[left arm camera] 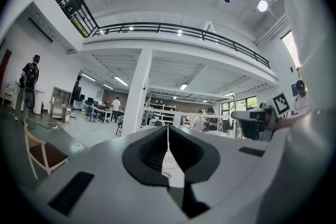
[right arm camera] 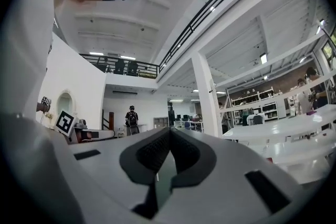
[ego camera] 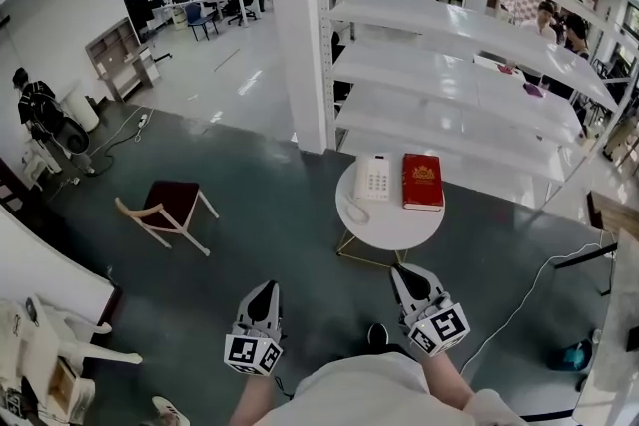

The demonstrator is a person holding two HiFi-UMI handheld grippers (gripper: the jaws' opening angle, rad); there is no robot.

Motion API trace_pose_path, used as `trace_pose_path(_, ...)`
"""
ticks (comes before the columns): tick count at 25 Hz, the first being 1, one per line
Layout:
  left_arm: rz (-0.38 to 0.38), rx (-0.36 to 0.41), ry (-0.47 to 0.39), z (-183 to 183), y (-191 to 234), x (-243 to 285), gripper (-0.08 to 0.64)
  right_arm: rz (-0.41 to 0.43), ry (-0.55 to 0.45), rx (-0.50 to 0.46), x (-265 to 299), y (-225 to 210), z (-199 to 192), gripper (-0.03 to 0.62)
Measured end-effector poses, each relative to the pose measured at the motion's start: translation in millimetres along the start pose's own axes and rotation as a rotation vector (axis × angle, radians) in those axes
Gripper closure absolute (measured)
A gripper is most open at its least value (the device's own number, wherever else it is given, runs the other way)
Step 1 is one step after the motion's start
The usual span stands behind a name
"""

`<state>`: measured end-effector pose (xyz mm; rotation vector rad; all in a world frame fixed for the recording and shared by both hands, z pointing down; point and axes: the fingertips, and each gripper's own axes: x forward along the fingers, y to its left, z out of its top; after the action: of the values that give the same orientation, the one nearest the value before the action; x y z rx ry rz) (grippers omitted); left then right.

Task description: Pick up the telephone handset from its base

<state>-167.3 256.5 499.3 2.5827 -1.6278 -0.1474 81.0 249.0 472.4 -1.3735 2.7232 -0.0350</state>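
A white telephone (ego camera: pixel 373 178) sits on a small round white table (ego camera: pixel 389 224), its handset resting on the base along the left side with the coiled cord hanging off the front. A red book (ego camera: pixel 422 181) lies right beside it. In the head view both grippers hover short of the table's near edge and point toward it. My left gripper (ego camera: pixel 265 287) is off to the table's left, its jaws shut and empty (left arm camera: pixel 168 126). My right gripper (ego camera: pixel 401 270) is just in front of the table edge, jaws also shut and empty (right arm camera: pixel 170 130).
A wooden chair with a dark red seat (ego camera: pixel 170 208) stands left of the table. White shelving (ego camera: pixel 469 85) and a white pillar (ego camera: pixel 297 25) rise behind it. A cable (ego camera: pixel 519 299) runs across the floor at right. White chairs (ego camera: pixel 50 354) stand at the lower left.
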Motion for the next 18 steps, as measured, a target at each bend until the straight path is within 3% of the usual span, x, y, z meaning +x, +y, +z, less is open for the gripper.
trace_pose_path(10, 0.046, 0.007, -0.001, 1.7, 35.4, 38.7, 0.537, 0.027, 0.010, -0.017, 47.5, -27.3, -8.3, 0.584)
trace_pose_path(18, 0.081, 0.011, 0.012, 1.6, 72.4, 118.3, 0.537, 0.028, -0.002, -0.040, 120.8, -93.0, -12.1, 0.586)
